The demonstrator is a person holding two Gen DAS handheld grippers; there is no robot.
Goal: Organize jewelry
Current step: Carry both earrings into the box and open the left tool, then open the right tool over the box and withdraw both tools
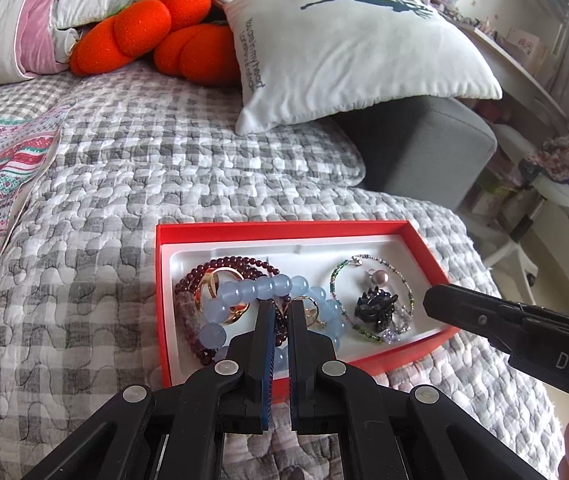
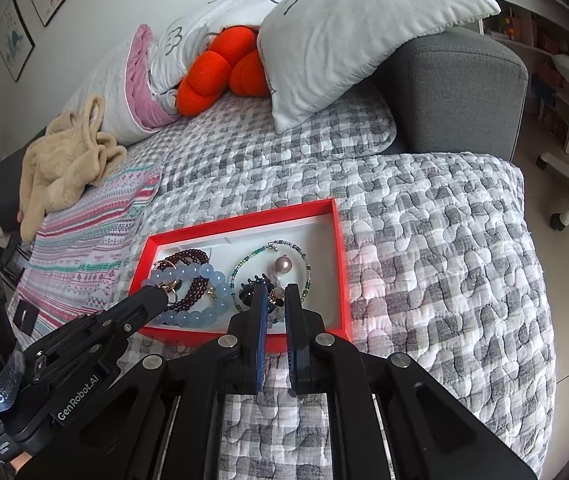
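A red box [image 1: 284,229] with a white liner lies on the checked quilt and holds the jewelry; it also shows in the right wrist view [image 2: 244,220]. Inside are a light blue bead bracelet [image 1: 244,292] [image 2: 200,274], a dark red bead bracelet [image 1: 224,262] [image 2: 186,257], gold rings [image 1: 214,284], a green bead chain [image 1: 338,276] [image 2: 272,248], a pearl [image 1: 376,278] [image 2: 283,265] and a black hair claw [image 1: 374,306] [image 2: 254,286]. My left gripper [image 1: 280,304] is open a narrow gap over the blue bracelet, empty. My right gripper [image 2: 275,290] is open a narrow gap over the hair claw, empty.
A grey and white checked quilt [image 1: 124,200] covers the sofa. A white deer pillow [image 1: 344,48] and an orange cushion [image 1: 156,32] lie behind the box. A beige plush cloth [image 2: 64,156] lies at far left. The grey armrest [image 2: 464,92] is at right.
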